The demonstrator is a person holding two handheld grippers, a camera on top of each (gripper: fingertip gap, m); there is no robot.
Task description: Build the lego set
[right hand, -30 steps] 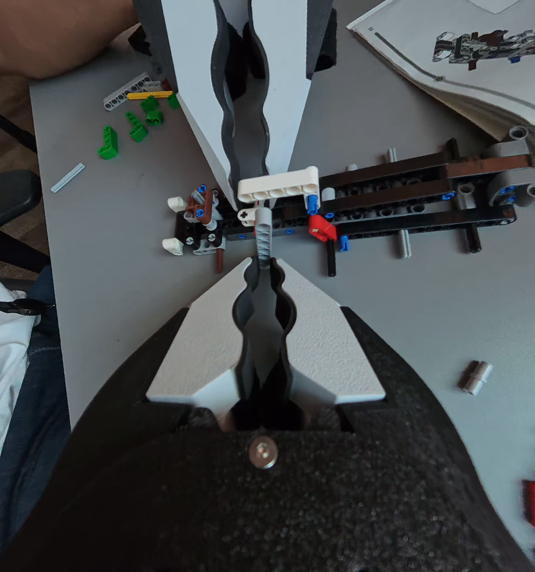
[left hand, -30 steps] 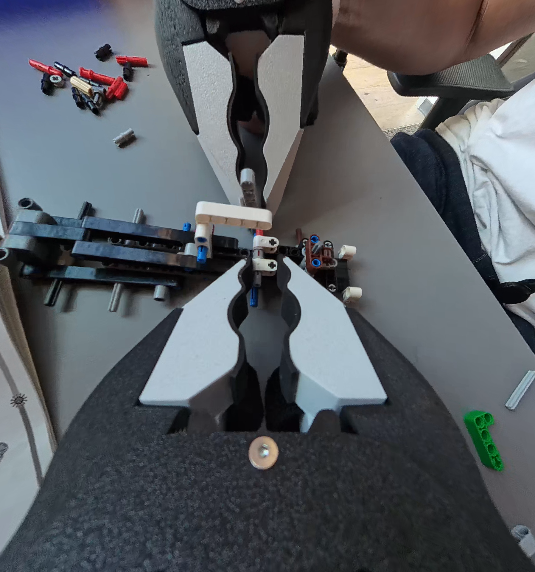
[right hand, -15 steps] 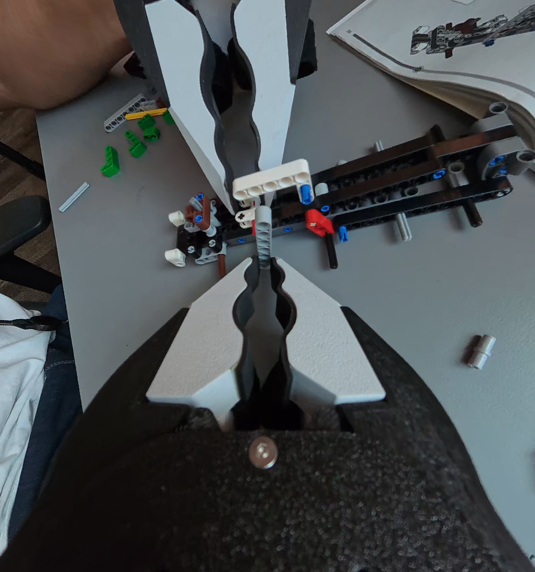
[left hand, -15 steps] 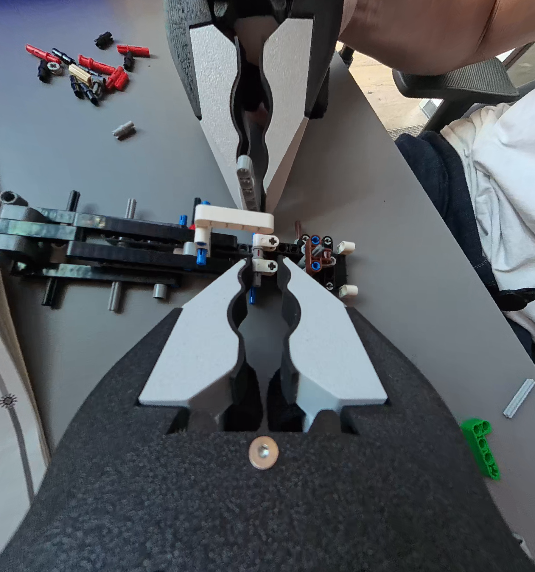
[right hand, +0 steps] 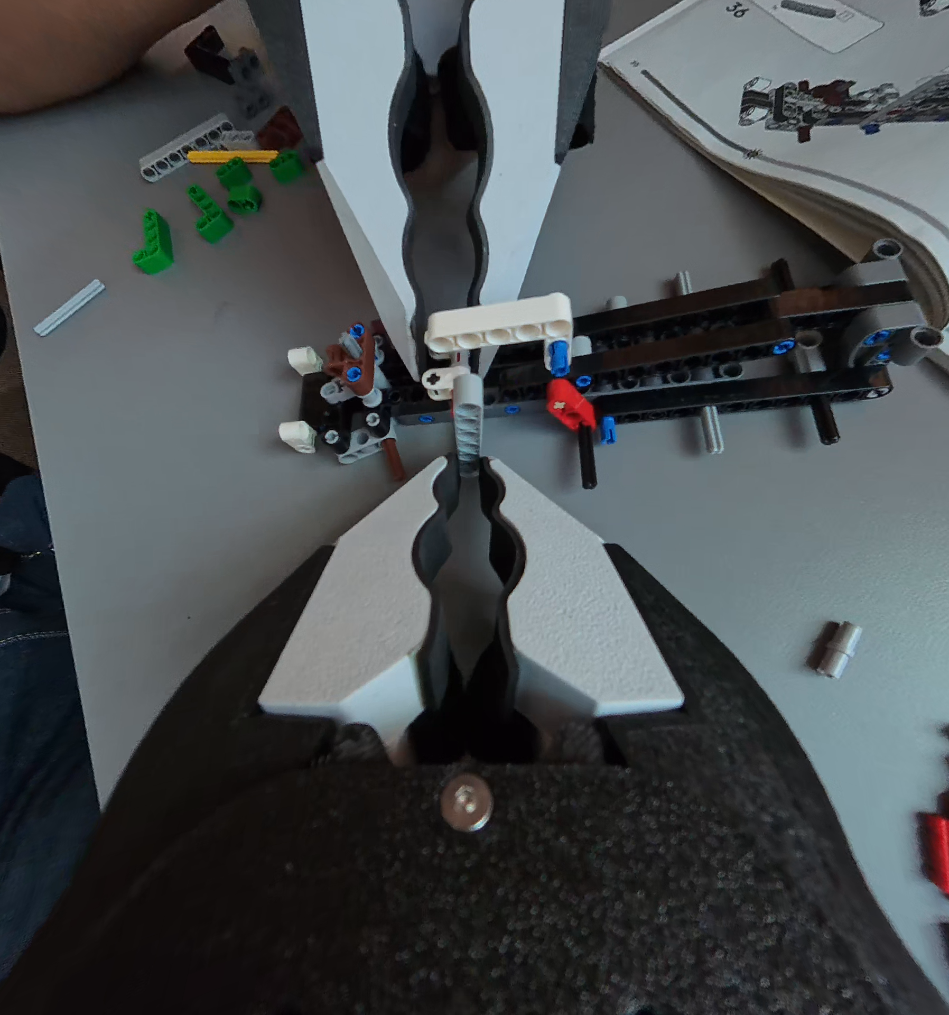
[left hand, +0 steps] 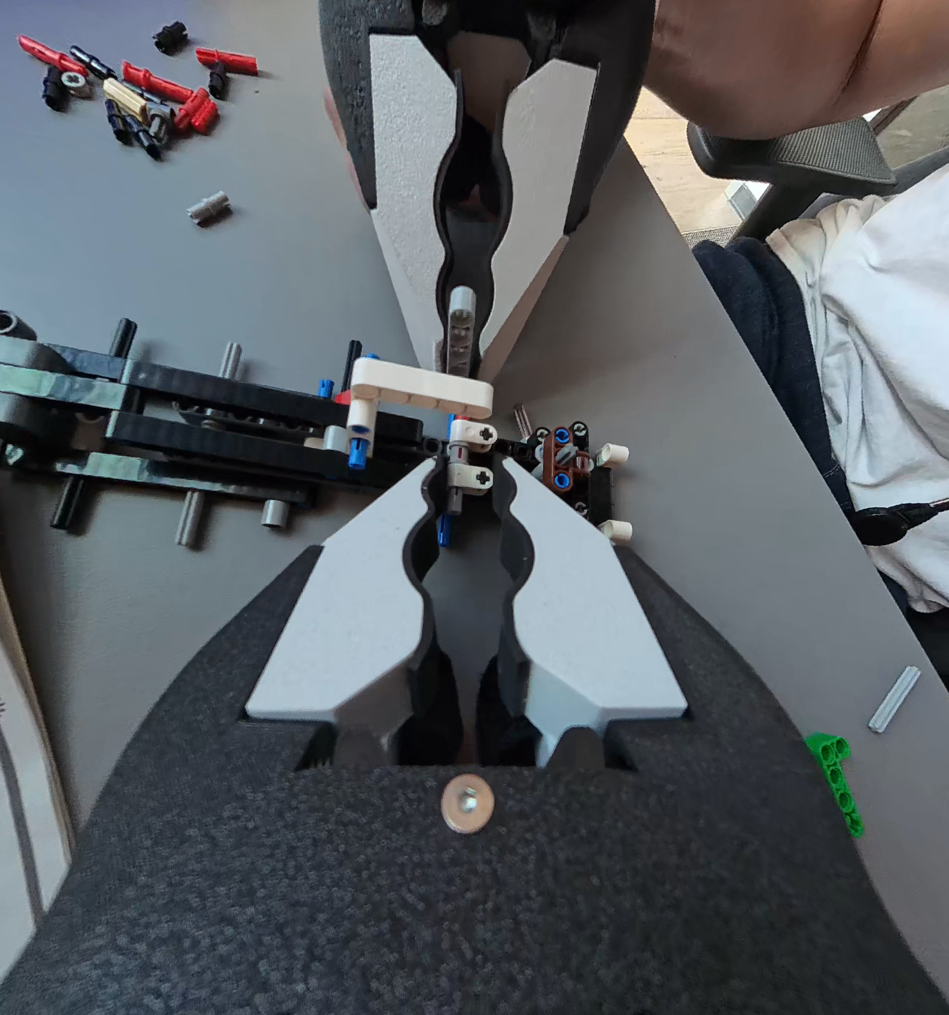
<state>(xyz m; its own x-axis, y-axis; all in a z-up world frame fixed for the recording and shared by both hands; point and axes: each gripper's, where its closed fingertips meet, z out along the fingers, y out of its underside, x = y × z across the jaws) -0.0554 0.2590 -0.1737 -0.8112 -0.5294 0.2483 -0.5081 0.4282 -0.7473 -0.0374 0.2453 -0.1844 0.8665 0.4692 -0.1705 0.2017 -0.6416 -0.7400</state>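
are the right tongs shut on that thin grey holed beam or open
Shut on it: the right tongs pinch one end of the thin grey holed beam, both pads pressed against it.

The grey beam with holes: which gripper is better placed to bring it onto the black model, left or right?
Right, probably. The right gripper already pinches the grey beam, its free end beside the white connector. The left gripper straddles the black model's white connectors.

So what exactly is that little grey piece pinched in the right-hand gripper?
The grey piece is a slim, light grey plastic beam with a row of holes along it and a rounded far end. The right gripper pinches its near end between both fingertips. It juts forward, tilted up, its far end by the white beam on the black assembly.
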